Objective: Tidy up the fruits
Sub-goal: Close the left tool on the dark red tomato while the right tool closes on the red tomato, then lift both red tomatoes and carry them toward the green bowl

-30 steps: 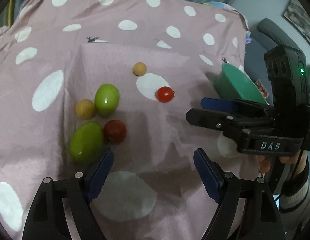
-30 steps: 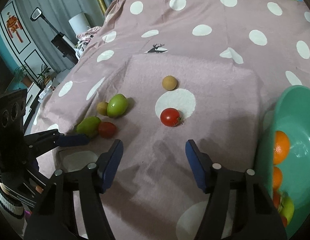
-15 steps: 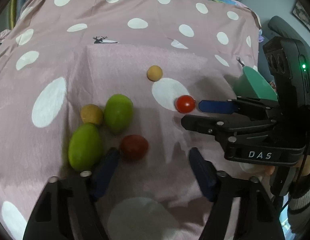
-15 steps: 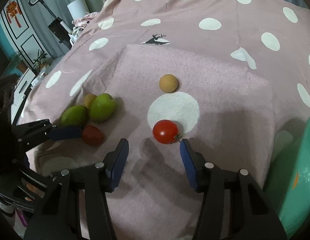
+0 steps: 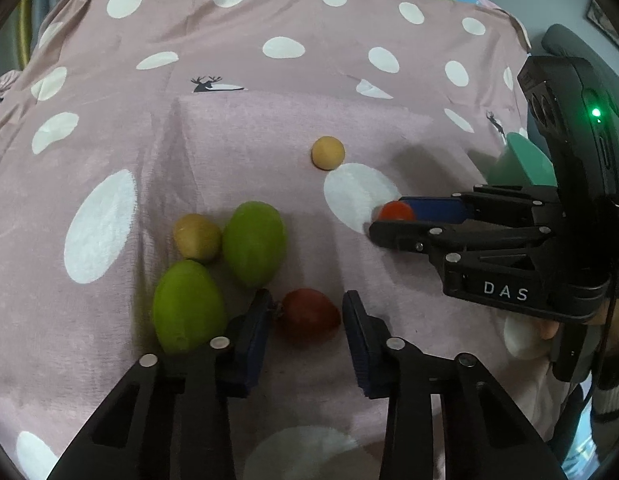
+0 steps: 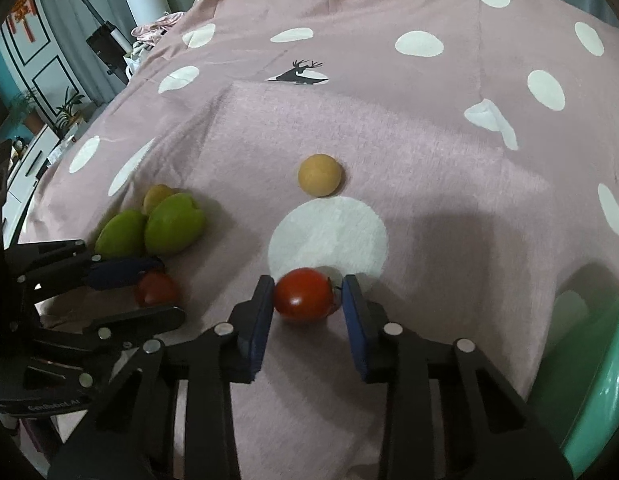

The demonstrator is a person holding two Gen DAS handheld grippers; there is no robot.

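Note:
On the pink dotted cloth (image 5: 269,128), my left gripper (image 5: 305,297) has its blue pads against both sides of a dark red fruit (image 5: 309,316), the jaws still closing. My right gripper (image 6: 307,281) clamps a bright red tomato (image 6: 303,295) at the edge of a white dot, its jaws closing too. The left wrist view shows that tomato (image 5: 395,212) between the right gripper's (image 5: 389,216) fingers. Two green fruits (image 5: 254,244) (image 5: 187,306) and a small yellowish one (image 5: 196,237) lie just left of the left gripper. A tan ball-shaped fruit (image 6: 320,175) sits alone farther back.
A teal bowl (image 6: 589,360) stands at the right edge of the cloth, partly behind the right gripper's body (image 5: 565,200). A person's hand and striped sleeve (image 5: 613,392) hold that gripper. Room furniture and a lamp (image 6: 147,2) show beyond the cloth's left side.
Both grippers moved forward and down onto their fruit and narrowed. The left pads went from wide apart to touching the dark red fruit; the right pads closed in on the tomato.

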